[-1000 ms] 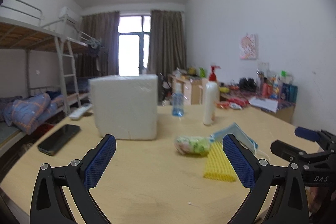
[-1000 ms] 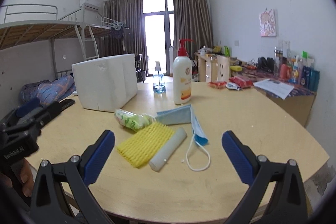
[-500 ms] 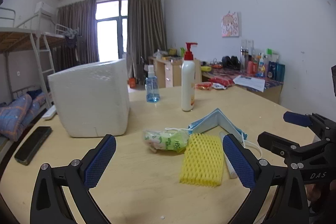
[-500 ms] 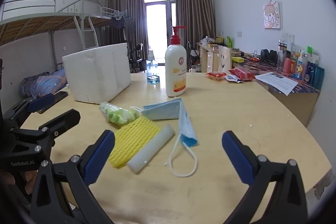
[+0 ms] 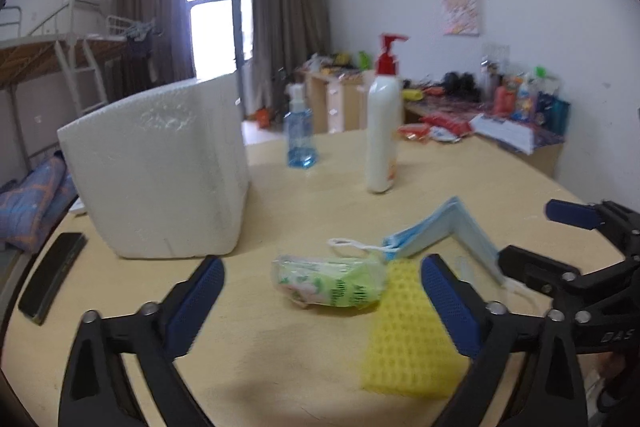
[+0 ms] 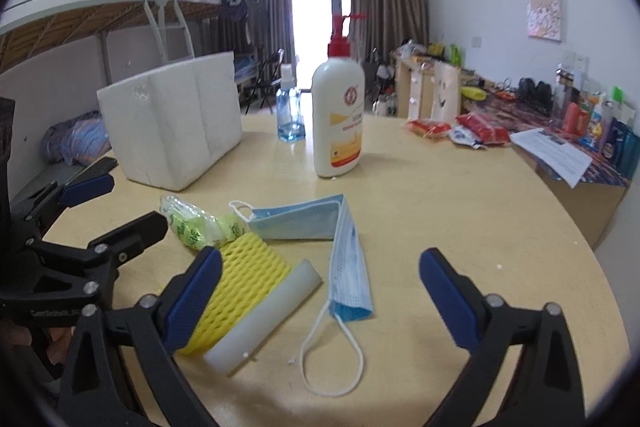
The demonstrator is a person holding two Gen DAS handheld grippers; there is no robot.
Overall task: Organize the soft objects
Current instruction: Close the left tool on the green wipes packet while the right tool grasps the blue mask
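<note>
Soft things lie untouched on the bench (image 6: 460, 211) as both approaches begin: the green tissue pack (image 5: 332, 285) sits between the left gripper's (image 5: 322, 287) wide, closing jaws, the blue mask (image 6: 344, 247) between the right gripper's (image 6: 320, 277), so each must drop lower before pinching

Foam box (image 6: 176, 131), lotion bottle (image 6: 339, 115) block far side; right tabletop (image 6: 500, 227) free

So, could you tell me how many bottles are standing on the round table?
2: a white pump bottle with a red top, and a small clear blue spray bottle just behind it, beside the white foam box.
</note>
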